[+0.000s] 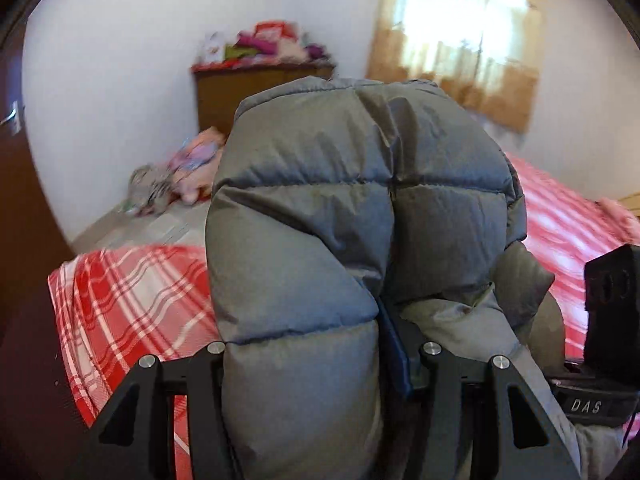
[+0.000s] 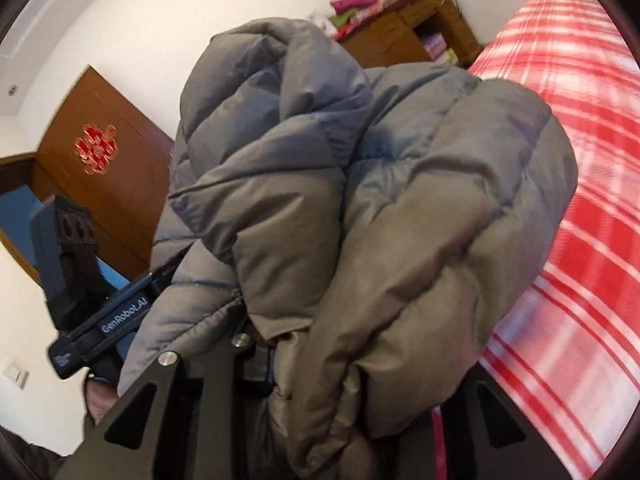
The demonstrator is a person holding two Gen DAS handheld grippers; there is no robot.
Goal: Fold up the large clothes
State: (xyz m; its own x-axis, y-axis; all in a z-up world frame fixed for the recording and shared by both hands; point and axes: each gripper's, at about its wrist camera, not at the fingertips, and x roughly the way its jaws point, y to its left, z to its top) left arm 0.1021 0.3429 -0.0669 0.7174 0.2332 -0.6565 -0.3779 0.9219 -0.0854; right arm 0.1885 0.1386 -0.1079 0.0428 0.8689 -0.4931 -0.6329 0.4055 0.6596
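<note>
So the big grey quilted puffer jacket is being held bunched up in the air above the bed with the red-and-white plaid cover, probably so it's being carried clear to get laid out flat for folding. The left gripper is being kept clamped on a thick padded fold, its jaws wedged apart by it. The right gripper is being buried under padding that's stuffed between its jaws, so it looks gripped too.

In both views the grey padded jacket fills the centre and covers the fingertips of each claw. The bed at lower left and the pile of things on the cabinet at the top are smeared by blur.
</note>
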